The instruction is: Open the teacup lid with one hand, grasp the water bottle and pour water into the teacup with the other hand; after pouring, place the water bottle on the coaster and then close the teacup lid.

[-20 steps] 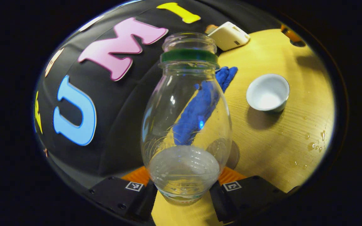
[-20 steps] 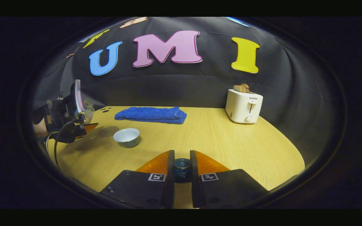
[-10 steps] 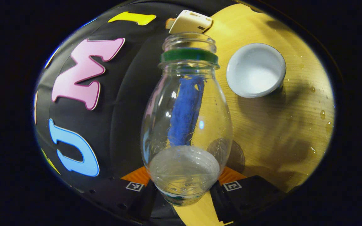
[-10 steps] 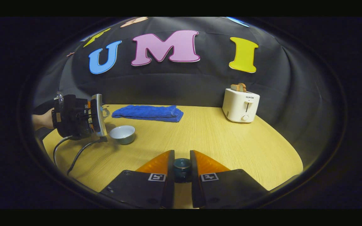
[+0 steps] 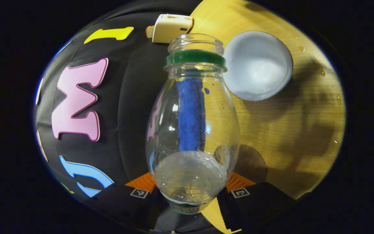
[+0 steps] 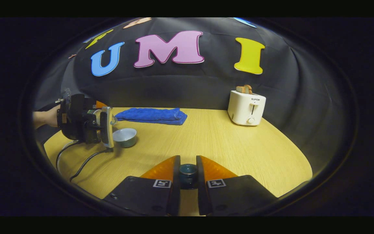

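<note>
My left gripper (image 5: 189,183) is shut on the base of a clear water bottle (image 5: 192,123) with a green neck ring and an open mouth. The bottle is tipped over on its side, its mouth beside the rim of the open white-lined teacup (image 5: 258,65). A dark round coaster (image 5: 252,164) lies on the table behind the bottle. My right gripper (image 6: 188,162) is shut on the dark knob of the teacup lid (image 6: 188,172), low over the table's near side. In the right gripper view, the left gripper (image 6: 86,123) hovers just left of the teacup (image 6: 125,137).
A folded blue towel (image 6: 151,116) lies at the back of the yellow wooden table (image 6: 226,146). A white toaster (image 6: 247,107) stands at the back right. Water drops (image 5: 320,73) dot the table beyond the teacup. A cable (image 6: 83,161) trails from the left gripper.
The left gripper has carried the bottle toward the teacup and tipped it further onto its side. The right gripper has held still with the lid.
</note>
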Demonstrator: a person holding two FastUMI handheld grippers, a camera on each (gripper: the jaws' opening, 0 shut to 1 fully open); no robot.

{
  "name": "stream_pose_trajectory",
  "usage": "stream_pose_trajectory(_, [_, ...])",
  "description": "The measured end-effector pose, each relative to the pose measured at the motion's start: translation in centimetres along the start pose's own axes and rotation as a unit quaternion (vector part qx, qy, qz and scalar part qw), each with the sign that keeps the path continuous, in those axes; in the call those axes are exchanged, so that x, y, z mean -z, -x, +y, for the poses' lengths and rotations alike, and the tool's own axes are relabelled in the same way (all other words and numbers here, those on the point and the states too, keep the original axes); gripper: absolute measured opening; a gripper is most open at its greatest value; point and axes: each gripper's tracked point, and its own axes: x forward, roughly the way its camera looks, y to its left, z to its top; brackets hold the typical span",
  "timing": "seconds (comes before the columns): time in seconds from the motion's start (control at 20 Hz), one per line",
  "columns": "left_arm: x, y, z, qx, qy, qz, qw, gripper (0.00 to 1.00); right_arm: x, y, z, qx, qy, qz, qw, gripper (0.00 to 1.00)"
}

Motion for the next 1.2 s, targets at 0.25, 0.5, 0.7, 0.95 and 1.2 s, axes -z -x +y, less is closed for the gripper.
stream_pose_trajectory(0.25, [0.1, -0.4, 0.2, 0.004, -0.050, 0.003, 0.999, 0.76, 0.3, 0.0, -0.2, -0.001, 0.004, 0.002, 1.000, 0.20])
stream_pose_trajectory(0.5, [-0.3, -0.9, 0.9, 0.000, -0.108, -0.001, 0.994, 0.76, 0.3, -0.3, -0.3, -0.004, 0.003, 0.001, 1.000, 0.30])
stream_pose_trajectory(0.7, [-0.9, -1.0, 1.9, -0.014, -0.150, -0.011, 0.988, 0.76, 0.5, -0.4, -0.4, -0.008, 0.003, 0.003, 1.000, 0.25])
stream_pose_trajectory(0.95, [-1.1, -1.4, 2.7, -0.019, -0.188, -0.013, 0.982, 0.76, 0.5, -0.5, -0.5, -0.009, 0.004, 0.005, 1.000, 0.25])
stream_pose_trajectory(1.2, [-1.3, -1.3, 3.6, -0.019, -0.219, -0.013, 0.975, 0.76, 0.6, -0.5, -0.4, -0.012, -0.002, 0.005, 1.000, 0.25])
